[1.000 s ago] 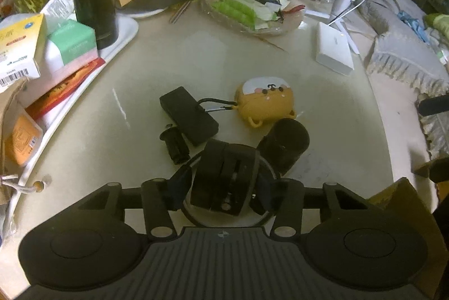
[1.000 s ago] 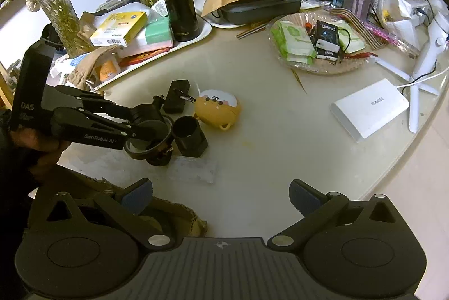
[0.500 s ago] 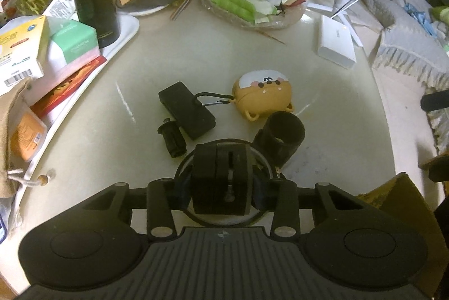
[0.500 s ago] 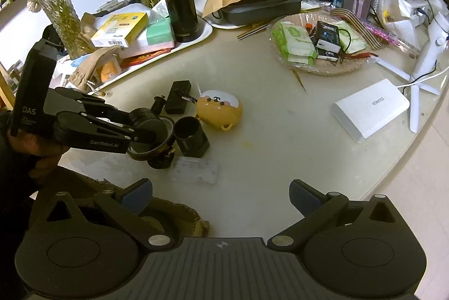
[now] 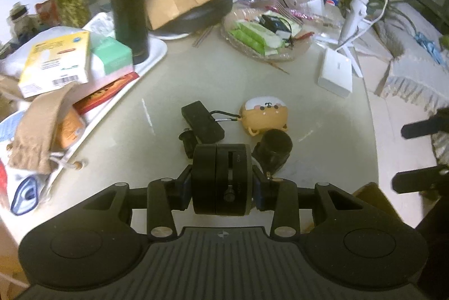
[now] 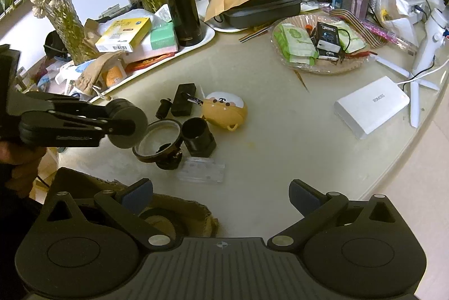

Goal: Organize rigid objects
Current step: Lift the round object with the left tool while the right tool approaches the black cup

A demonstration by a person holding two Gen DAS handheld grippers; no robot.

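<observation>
Black puck-shaped mount (image 5: 223,179) sits clamped in the left hand-held gripper (image 5: 223,183), lifted just above the ring filter (image 6: 157,138) on the table (image 6: 280,131). Its flat faces take the pads, so its short axis runs across the jaws. Carry it level, clear of the black cylinder (image 6: 199,135) beside the ring. The right hand-held gripper (image 6: 221,194) hangs released, empty.

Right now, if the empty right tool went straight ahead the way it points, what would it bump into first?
Probably the clear flat plastic case lying on the pale table, just ahead of the right tool; depth is hard to judge.
</observation>
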